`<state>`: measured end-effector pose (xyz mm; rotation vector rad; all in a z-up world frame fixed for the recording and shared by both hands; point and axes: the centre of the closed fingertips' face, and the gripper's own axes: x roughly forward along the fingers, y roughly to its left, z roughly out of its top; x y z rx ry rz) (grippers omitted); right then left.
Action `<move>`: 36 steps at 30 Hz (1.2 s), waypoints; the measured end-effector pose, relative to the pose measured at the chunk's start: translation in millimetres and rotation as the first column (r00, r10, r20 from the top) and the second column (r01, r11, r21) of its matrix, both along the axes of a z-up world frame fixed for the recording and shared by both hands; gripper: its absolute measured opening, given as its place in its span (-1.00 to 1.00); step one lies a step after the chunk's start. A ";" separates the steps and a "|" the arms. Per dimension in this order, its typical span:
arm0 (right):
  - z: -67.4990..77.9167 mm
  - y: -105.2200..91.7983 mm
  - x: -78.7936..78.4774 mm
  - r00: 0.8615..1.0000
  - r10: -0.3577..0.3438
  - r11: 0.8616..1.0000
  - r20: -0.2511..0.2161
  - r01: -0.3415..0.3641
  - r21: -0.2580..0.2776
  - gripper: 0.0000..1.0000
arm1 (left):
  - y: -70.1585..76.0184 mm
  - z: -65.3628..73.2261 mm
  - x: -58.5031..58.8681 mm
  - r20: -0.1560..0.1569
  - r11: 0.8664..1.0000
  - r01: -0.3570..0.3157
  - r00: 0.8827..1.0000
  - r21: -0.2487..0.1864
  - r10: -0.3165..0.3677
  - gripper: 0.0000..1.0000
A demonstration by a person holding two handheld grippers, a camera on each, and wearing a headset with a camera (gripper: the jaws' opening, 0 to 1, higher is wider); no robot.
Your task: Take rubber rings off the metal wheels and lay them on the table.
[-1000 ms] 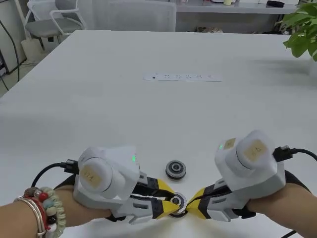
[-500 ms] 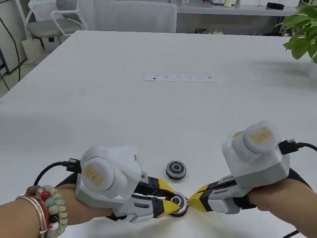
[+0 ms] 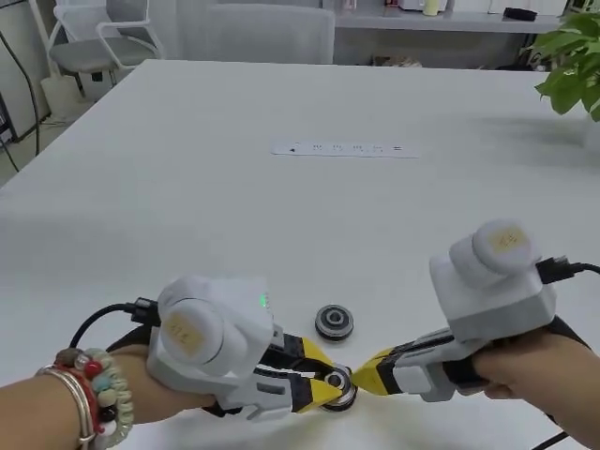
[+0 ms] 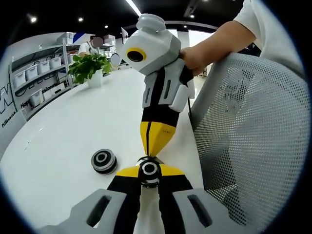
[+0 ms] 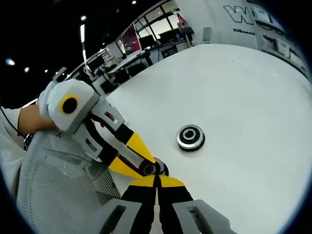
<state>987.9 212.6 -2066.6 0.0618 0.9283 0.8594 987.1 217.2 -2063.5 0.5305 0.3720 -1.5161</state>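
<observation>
The left gripper (image 3: 324, 385) is clamped on a wheel (image 4: 149, 170) low over the table (image 3: 281, 216). A second wheel (image 3: 333, 321) lies just beyond. The right gripper (image 5: 157, 179), jaws together, meets the held wheel's rim; I cannot tell whether it pinches the ring. The step looks like peeling. Next needs a sure pinch, then a pull outward.
</observation>
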 end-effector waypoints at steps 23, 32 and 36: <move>5.7 3.5 -0.5 0.999 0.026 1.000 0.030 -0.026 0.007 -1.00 | -1.4 0.1 0.7 -0.006 1.000 -0.011 1.000 -0.008 0.011 -0.84; 7.7 4.7 -0.7 0.999 0.024 0.999 0.027 -0.025 0.024 -1.00 | -2.2 0.4 0.9 -0.006 1.000 -0.012 1.000 -0.013 0.012 -0.84; 28.3 9.8 7.9 0.999 -0.039 0.987 0.031 0.033 0.156 -1.00 | -2.4 0.3 1.7 -0.008 1.000 -0.019 1.000 -0.013 0.019 -0.84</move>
